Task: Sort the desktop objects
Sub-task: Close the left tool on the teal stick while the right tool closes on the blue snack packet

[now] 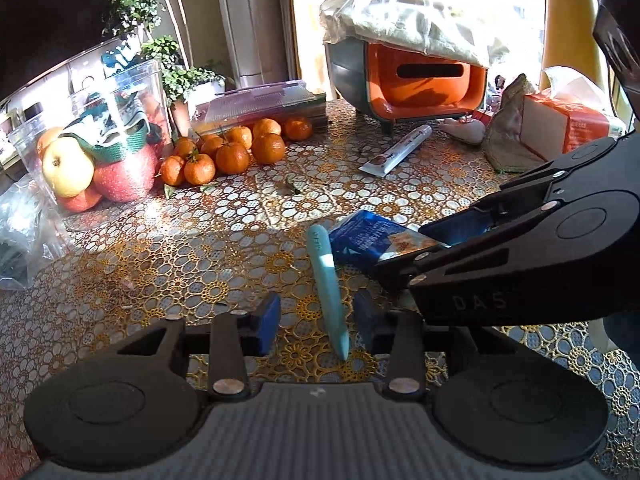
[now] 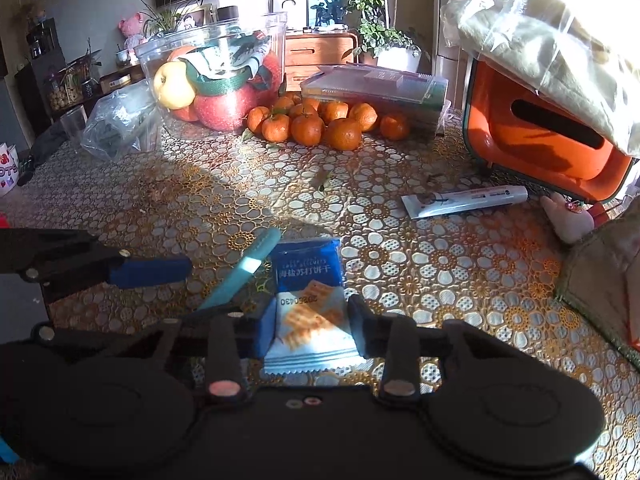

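Note:
A blue and white cracker packet (image 2: 306, 268) lies on the patterned tablecloth (image 2: 440, 280). My right gripper (image 2: 313, 328) is shut on the packet's white end, one blue pad pressing each side. In the left wrist view that right gripper (image 1: 404, 250) reaches in from the right over the packet (image 1: 360, 238). A teal pen-like stick (image 1: 326, 276) lies just left of the packet. My left gripper (image 1: 316, 320) is open around the stick's near end, which sits close to the right pad with a wide gap to the left pad. The stick (image 2: 244, 276) also shows in the right wrist view.
Several mandarins (image 1: 236, 148) are piled at the back beside a clear tub of apples (image 1: 100, 152). An orange box (image 1: 420, 80) under a plastic-wrapped bundle stands back right, with a white tube (image 1: 400, 148) before it. A plastic bag (image 1: 20, 232) lies far left.

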Available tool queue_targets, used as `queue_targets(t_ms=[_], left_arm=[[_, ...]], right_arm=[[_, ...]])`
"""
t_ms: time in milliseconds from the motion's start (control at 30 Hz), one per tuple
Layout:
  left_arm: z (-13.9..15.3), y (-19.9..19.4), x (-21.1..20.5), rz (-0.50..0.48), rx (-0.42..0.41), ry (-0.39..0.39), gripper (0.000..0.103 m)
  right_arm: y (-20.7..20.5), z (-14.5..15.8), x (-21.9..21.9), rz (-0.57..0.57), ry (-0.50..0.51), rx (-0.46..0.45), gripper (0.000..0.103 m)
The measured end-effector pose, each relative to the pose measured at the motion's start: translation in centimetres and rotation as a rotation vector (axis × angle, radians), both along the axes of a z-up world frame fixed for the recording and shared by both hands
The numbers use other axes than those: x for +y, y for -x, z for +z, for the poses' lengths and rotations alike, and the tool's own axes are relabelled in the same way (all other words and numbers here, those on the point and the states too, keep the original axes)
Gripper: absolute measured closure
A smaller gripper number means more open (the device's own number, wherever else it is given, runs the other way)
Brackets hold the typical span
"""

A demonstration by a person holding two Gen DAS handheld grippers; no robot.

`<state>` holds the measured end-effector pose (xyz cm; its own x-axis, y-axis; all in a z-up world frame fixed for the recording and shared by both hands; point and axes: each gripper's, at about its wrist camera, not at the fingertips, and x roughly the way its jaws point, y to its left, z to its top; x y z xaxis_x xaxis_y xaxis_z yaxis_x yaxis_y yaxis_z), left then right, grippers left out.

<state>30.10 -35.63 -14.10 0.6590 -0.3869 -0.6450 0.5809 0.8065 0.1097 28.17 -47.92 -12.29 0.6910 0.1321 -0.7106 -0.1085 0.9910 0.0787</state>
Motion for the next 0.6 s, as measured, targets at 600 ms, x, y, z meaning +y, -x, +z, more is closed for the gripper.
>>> queue_targets(t_ms=[600], left_arm=[[0.6, 1.0, 1.1, 0.008, 0.027, 0.038, 0.094]], right_arm=[[1.4, 0.8, -0.4, -0.060, -0.024, 0.011, 0.067]])
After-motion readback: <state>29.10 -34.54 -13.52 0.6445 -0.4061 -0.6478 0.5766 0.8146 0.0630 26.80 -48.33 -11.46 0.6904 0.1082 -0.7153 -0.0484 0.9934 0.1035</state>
